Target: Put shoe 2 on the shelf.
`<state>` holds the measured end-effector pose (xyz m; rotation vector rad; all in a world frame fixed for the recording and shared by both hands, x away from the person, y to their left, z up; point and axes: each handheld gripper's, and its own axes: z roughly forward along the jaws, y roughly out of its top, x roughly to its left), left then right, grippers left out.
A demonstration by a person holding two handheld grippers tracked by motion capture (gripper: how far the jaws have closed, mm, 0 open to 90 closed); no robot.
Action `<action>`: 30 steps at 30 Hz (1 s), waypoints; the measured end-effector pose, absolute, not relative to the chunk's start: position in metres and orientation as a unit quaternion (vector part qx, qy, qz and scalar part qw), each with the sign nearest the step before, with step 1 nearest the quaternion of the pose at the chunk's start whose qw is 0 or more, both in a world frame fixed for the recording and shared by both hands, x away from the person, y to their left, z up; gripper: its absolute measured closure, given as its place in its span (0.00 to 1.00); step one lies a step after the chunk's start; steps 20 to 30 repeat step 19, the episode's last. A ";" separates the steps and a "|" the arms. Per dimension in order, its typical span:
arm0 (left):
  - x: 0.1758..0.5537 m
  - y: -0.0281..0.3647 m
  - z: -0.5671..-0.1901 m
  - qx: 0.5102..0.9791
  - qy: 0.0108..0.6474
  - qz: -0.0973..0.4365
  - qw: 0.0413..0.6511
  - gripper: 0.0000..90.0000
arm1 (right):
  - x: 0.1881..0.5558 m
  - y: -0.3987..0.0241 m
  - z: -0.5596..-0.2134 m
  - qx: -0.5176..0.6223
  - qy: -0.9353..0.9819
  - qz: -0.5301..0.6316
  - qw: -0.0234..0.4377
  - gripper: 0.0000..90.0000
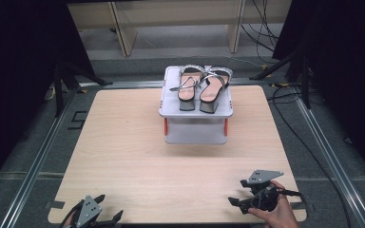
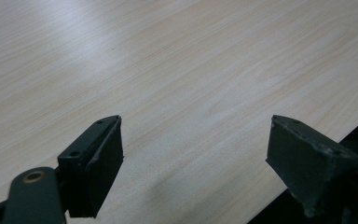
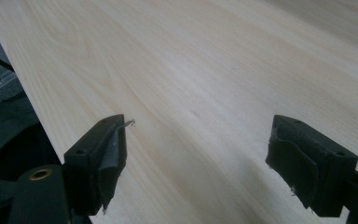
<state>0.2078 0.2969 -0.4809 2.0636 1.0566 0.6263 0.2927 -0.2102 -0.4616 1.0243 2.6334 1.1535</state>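
1. The big pale wood-grain table top takes up most of the scene, bare across the front half, so there's plenty of room to work.
2. Toward the far edge sits a light grey two-tier plastic rack with orange posts, squared up to the person, probably so both tiers can be reached from the front.
3. On its top tier, a pair of silver strappy block-heel sandals stands side by side, heels facing the person. My guess is they're the target, well apart from both tools.
4. The right black two-jaw gripper is held in a hand at the near right edge, jaws spread wide, nothing between them.
5. The left black two-jaw gripper hangs at the near left edge, also spread and empty, looks like a ready pose.
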 end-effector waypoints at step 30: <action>0.208 0.297 -0.480 0.802 0.410 0.240 0.362 0.20 | 0.294 -0.207 -0.464 0.338 0.865 0.367 0.054 0.22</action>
